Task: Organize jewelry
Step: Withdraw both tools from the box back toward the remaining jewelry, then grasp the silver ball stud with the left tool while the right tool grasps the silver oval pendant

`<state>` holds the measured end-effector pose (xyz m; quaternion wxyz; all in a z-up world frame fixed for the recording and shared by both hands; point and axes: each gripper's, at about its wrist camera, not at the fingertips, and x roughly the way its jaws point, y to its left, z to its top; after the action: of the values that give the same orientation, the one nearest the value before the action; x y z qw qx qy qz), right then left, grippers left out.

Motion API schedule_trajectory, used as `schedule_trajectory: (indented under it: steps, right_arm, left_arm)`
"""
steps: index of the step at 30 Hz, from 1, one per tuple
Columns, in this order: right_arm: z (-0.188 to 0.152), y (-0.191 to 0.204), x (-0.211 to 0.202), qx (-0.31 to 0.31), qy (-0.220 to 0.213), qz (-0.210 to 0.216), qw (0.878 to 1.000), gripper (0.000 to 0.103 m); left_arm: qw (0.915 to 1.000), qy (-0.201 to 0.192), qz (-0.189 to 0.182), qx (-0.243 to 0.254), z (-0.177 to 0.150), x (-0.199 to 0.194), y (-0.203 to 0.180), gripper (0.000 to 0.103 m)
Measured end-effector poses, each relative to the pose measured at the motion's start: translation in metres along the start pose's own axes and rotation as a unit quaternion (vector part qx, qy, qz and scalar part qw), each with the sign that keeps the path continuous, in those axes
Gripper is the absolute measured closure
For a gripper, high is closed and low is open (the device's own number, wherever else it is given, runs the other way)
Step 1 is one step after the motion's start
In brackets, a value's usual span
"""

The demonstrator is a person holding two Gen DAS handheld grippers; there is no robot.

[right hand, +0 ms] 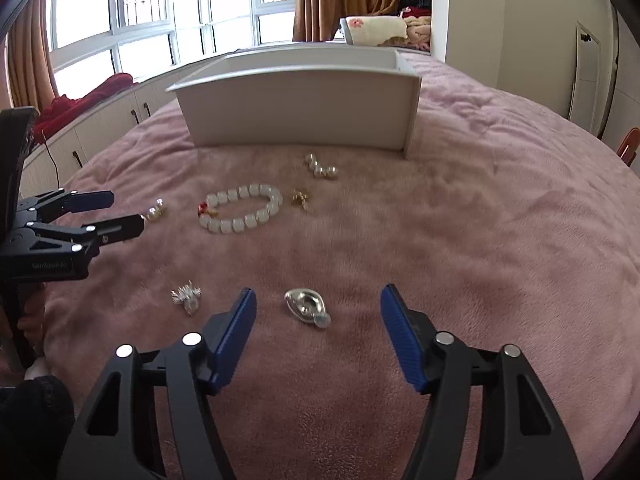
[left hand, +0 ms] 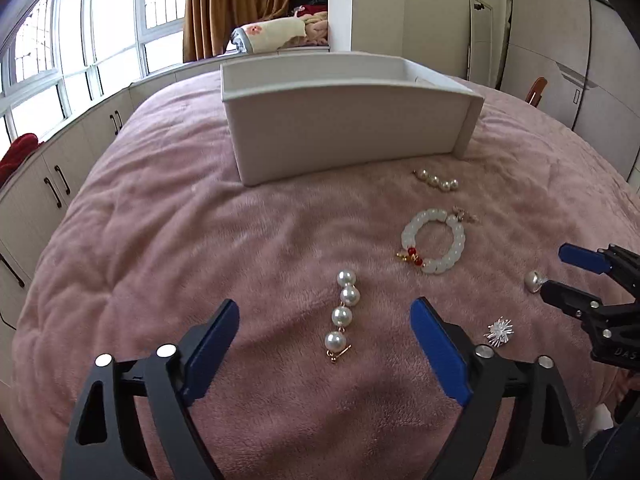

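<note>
Where the white box [left hand: 344,128] faces the cameras, its wall hides its inside.

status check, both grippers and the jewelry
Left gripper open over pearl strand. Right gripper open over silver piece. Nothing held. Box unobstructed.

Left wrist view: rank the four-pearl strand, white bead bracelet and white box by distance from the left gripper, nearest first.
From the left gripper:
1. Four-pearl strand, lying between the open fingers.
2. White bead bracelet, ahead and to the right.
3. White box, farthest, straight ahead.

Plain pink blanket [left hand: 200,240], white box [left hand: 340,128], white-and-red bracelet [left hand: 434,240].
</note>
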<state>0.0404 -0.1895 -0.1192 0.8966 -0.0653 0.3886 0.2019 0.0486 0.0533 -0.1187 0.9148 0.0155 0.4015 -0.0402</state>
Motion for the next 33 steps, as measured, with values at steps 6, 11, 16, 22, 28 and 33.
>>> schedule_trajectory:
  steps: [6, 11, 16, 22, 28, 33]
  right_arm:
    - [-0.01, 0.002, 0.013, -0.002, 0.02, 0.0, 1.0, 0.053]
    - [-0.012, 0.008, 0.018, -0.013, 0.023, 0.006, 1.0, 0.071]
    - [-0.012, 0.012, 0.022, -0.012, 0.032, 0.024, 0.999, 0.084]
    - [-0.008, 0.011, 0.019, -0.003, 0.03, 0.033, 0.999, 0.088]
    - [-0.003, 0.013, 0.009, -0.003, 0.017, 0.032, 0.999, 0.088]
    - [0.011, 0.015, -0.01, -0.009, -0.006, 0.03, 1.0, 0.088]
  left_arm:
    - [0.9998, 0.01, -0.011, -0.01, -0.008, 0.009, 0.002, 0.032]
    - [0.9999, 0.013, -0.005, -0.008, -0.01, 0.015, 0.001, 0.05]
    - [0.9997, 0.012, -0.001, -0.02, -0.008, 0.018, 0.006, 0.07]
    - [0.9995, 0.009, -0.005, -0.028, -0.006, 0.017, 0.007, 0.087]
    - [0.9995, -0.001, -0.013, -0.029, -0.004, 0.004, 0.005, 0.087]
    - [0.9991, -0.019, -0.019, -0.033, 0.006, -0.013, 0.003, 0.087]
